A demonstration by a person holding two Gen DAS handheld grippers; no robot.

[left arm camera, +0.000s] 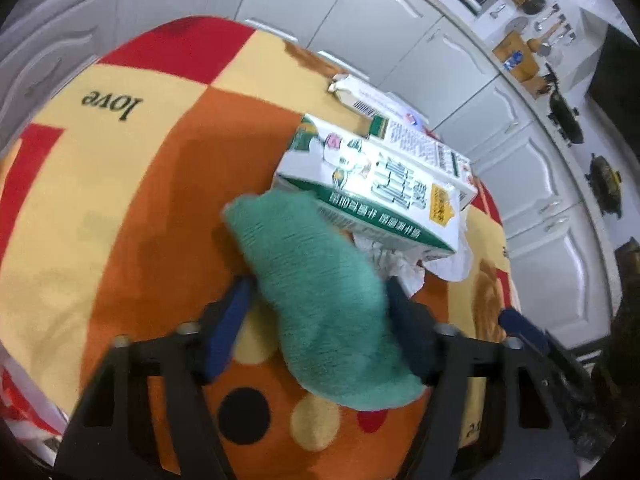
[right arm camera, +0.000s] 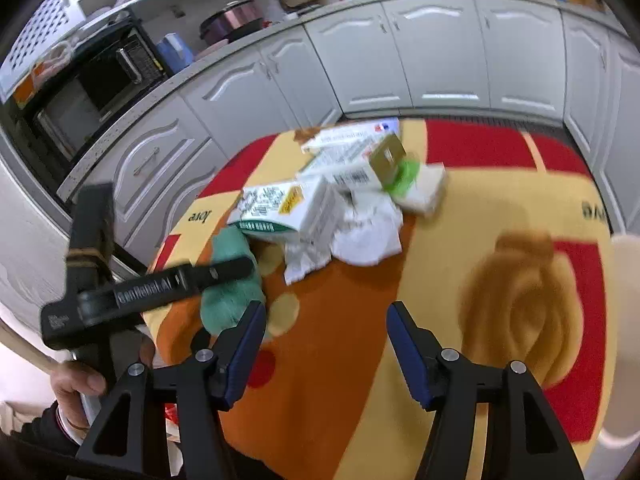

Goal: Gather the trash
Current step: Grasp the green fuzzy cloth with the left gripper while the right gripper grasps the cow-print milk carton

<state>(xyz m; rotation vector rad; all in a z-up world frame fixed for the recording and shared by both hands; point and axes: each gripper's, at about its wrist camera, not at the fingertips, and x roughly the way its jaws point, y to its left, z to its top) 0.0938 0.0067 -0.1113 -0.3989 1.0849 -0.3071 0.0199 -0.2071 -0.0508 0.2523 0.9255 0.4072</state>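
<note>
A green fuzzy cloth [left arm camera: 320, 280] lies between the blue pads of my left gripper [left arm camera: 320, 282], and both pads press its sides; its near end hangs up over the right finger. From the right wrist view the left gripper [right arm camera: 224, 270] lies across that cloth [right arm camera: 228, 300]. Just beyond it a white and green carton [left arm camera: 376, 188] rests on crumpled white tissue [left arm camera: 400, 268]. My right gripper [right arm camera: 325, 308] stands open over the bare tablecloth, nothing between its fingers, short of the tissue [right arm camera: 368, 236] and carton [right arm camera: 280, 208].
The round table carries an orange, yellow and red cloth [left arm camera: 120, 184]. More flat boxes [right arm camera: 352, 140] and a green and white packet [right arm camera: 420, 184] lie behind the carton. A white container [right arm camera: 624, 320] stands at the right edge. White cabinets ring the table. A person's hand [right arm camera: 76, 384] holds the left gripper.
</note>
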